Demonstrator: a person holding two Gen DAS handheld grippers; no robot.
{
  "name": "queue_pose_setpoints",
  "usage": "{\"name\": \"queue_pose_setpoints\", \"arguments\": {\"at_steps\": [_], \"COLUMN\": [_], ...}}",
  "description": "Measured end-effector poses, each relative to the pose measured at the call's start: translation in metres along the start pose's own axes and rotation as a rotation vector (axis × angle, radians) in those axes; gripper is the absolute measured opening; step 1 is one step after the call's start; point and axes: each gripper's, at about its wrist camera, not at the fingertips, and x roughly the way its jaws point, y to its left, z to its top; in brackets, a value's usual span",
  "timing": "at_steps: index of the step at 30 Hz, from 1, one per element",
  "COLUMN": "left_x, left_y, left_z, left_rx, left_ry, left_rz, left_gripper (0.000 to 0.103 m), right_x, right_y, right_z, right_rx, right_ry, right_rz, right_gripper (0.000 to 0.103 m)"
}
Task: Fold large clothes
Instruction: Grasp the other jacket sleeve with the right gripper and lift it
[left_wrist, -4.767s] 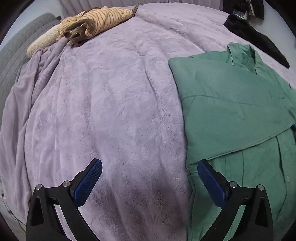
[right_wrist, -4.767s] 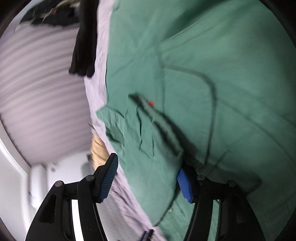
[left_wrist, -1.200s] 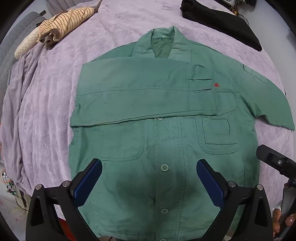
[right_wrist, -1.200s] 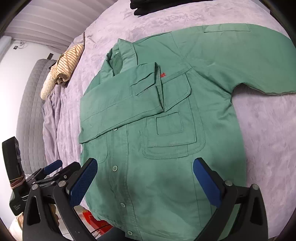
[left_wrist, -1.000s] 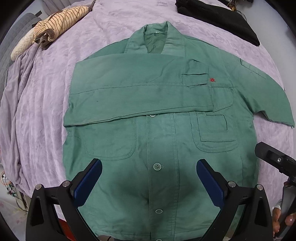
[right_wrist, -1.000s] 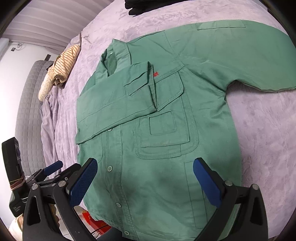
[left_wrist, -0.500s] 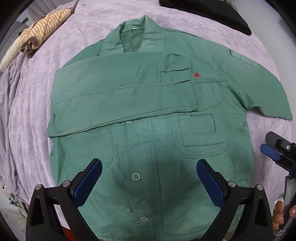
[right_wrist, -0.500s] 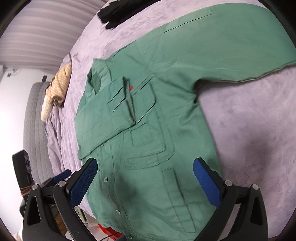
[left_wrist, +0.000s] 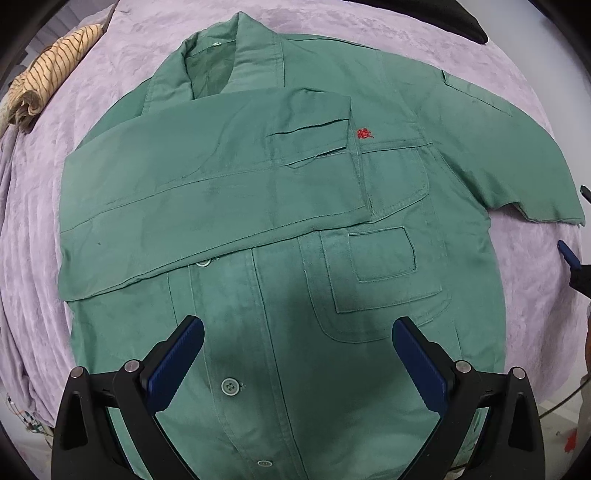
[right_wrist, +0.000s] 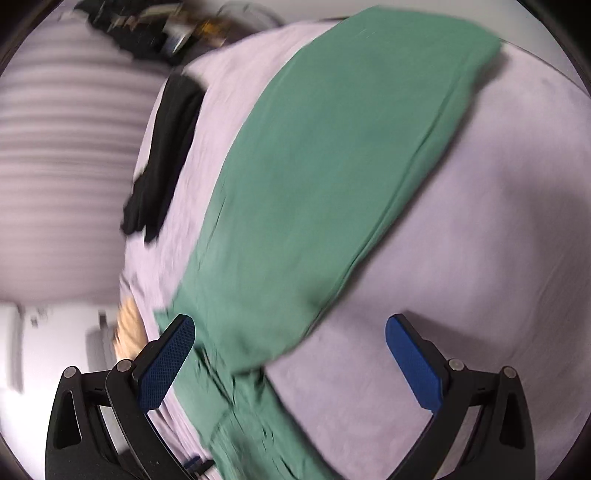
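Lilac blanket (left_wrist: 424, 44) carries green jacket (left_wrist: 280, 206) beyond open fingers (left_wrist: 177, 363).

L gripper (left_wrist: 297, 358) agape; R gripper (right_wrist: 290, 356) agape

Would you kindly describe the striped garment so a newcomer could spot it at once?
Start from the lilac blanket covering the bed and the green jacket spread on it. Beyond the jacket's folded sleeve, at the blanket's far left edge, lies a bunched tan garment, the only one with dark stripes.
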Motion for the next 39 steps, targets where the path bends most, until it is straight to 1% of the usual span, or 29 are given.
{"name": "queue_pose_setpoints", "arguments": {"at_steps": [5,9,12,13,16,17,18,19,20,21,23,26,28,33,36,39], "left_x": [0.007,0.005,0.003,0.0,0.0,0.0,-0.001,-0.002,-0.002,-0.003,-0.007,-0.013,-0.016,-0.022,-0.028,-0.03], "left_y": [0.004,0.009,0.014,0.013,0.017,0.018,0.02,0.022,0.024,0.027,0.035,0.054,0.07,0.116,0.15,0.182], "left_z": [0.004,0.004,0.005,0.003,0.004,0.005,0.005,0.005,0.005,0.005,0.005,0.006,0.008,0.016,0.017,0.017], "left_rx": [-0.008,-0.009,-0.02,-0.025,-0.04,-0.045,-0.05,-0.055,-0.061,-0.067,-0.082,-0.104,-0.118,-0.161,-0.178,-0.187], "left_ry": [0.014,0.006,-0.003,-0.006,-0.016,-0.021,-0.026,-0.031,-0.038,-0.046,-0.066,-0.107,-0.134,-0.199,-0.237,-0.268], "left_rz": [0.016,0.022,0.02,0.02,0.018,0.017,0.016,0.014,0.012,0.009,0.004,-0.002,-0.005,-0.01,-0.015,-0.01], "left_gripper": [0.102,0.102,0.102,0.102,0.102,0.102,0.102,0.102,0.102,0.102,0.102,0.102,0.102,0.102,0.102,0.102], "right_x": [-0.013,-0.015,-0.015,-0.017,-0.013,-0.013,-0.016,-0.014,-0.011,-0.011,-0.017,-0.021,-0.021,-0.008,0.013,0.04], "right_y": [-0.031,-0.036,-0.039,-0.041,-0.043,-0.047,-0.051,-0.053,-0.054,-0.053,-0.049,-0.02,0.008,0.098,0.16,0.213], "right_z": [0.043,0.06,0.067,0.074,0.079,0.078,0.077,0.077,0.075,0.072,0.063,0.053,0.044,0.007,-0.034,-0.08], "right_rx": [0.136,0.191,0.228,0.241,0.286,0.298,0.313,0.323,0.327,0.323,0.284,0.193,0.109,-0.125,-0.278,-0.423], "right_ry": [-0.12,-0.187,-0.209,-0.208,-0.202,-0.202,-0.2,-0.188,-0.171,-0.166,-0.181,-0.168,-0.145,-0.071,-0.01,0.057], "right_rz": [0.087,0.149,0.193,0.199,0.218,0.229,0.234,0.237,0.238,0.238,0.261,0.315,0.331,0.366,0.381,0.385], "right_gripper": [0.103,0.103,0.103,0.103,0.102,0.093,0.063,0.042,0.013,0.008,0.008,0.008,0.008,0.008,0.008,0.008]}}
